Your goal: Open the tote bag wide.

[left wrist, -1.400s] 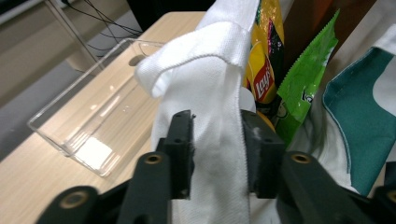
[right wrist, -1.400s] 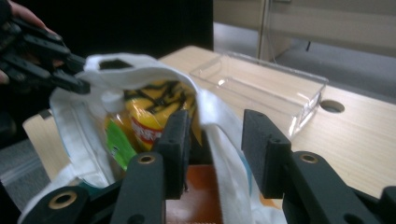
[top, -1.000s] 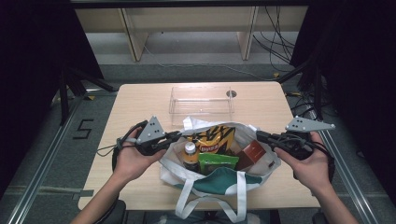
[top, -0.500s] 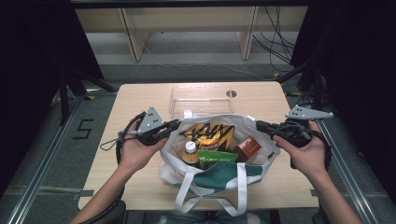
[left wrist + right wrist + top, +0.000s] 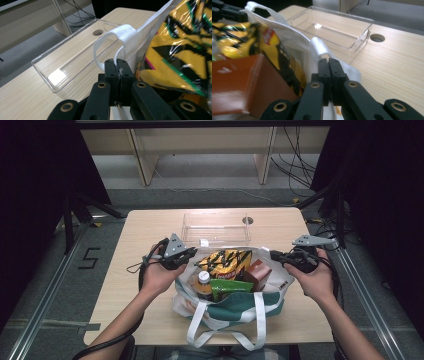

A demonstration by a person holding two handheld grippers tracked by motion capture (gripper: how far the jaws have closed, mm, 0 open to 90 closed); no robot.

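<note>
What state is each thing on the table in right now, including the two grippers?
Tote bag: open at the top, full, on the table.
Left gripper: jaws shut on the bag's white strap.
Right gripper: jaws shut on the bag's white fabric.
Clear plastic box: empty, upright, behind the bag.
Yellow snack bag: inside the tote, sticking up.
Bottle: upright in the tote, capped.
Brown carton: in the tote, closed.

White and green tote bag (image 5: 227, 307), standing open near the table's front edge, rim pinched at both ends, stuffed with yellow chip bag (image 5: 225, 262), brown carton (image 5: 257, 272), bottle (image 5: 203, 281), straps hanging frontward.
</note>
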